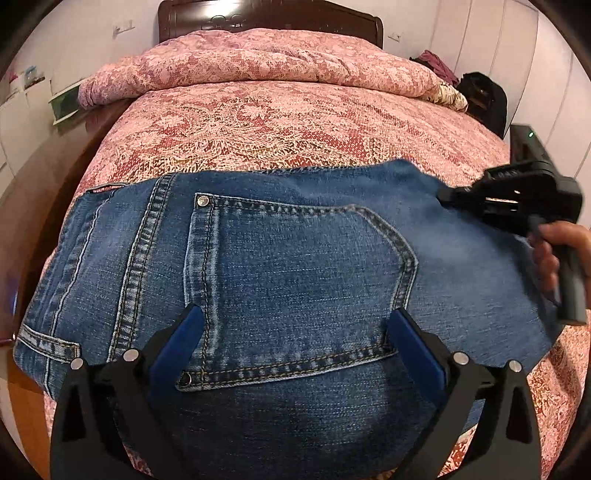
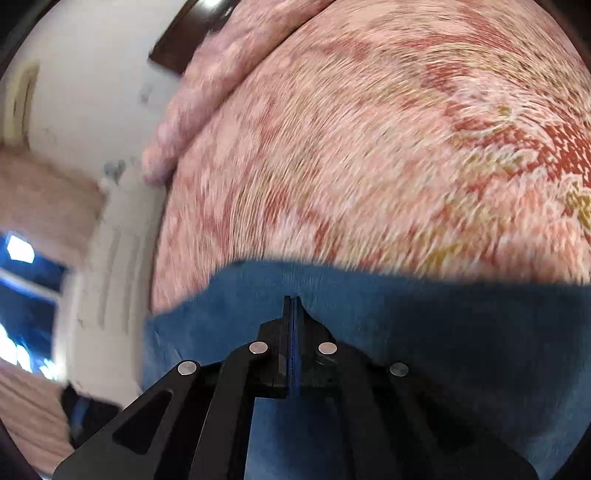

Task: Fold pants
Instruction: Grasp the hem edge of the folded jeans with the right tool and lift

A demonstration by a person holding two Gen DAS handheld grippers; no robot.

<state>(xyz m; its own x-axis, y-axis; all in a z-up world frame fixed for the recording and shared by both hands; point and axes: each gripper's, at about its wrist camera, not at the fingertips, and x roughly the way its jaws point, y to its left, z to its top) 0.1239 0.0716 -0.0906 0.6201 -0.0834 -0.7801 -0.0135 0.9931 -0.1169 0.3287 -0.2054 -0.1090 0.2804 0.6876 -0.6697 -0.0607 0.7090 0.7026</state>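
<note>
Blue jeans lie flat on the bed, seat side up, with a back pocket showing. My left gripper hovers just over that pocket, open wide, with one blue pad on either side and nothing pinched. My right gripper comes in from the right, held by a hand, its tip at the jeans' far right edge. In the blurred right wrist view my right gripper has its pads pressed together over the denim near that edge, and no cloth shows between them.
A pink and red patterned bedspread covers the bed. A rolled quilt lies along the dark wooden headboard. Dark clothes are piled at the far right. The bed's left edge and wooden floor are close by.
</note>
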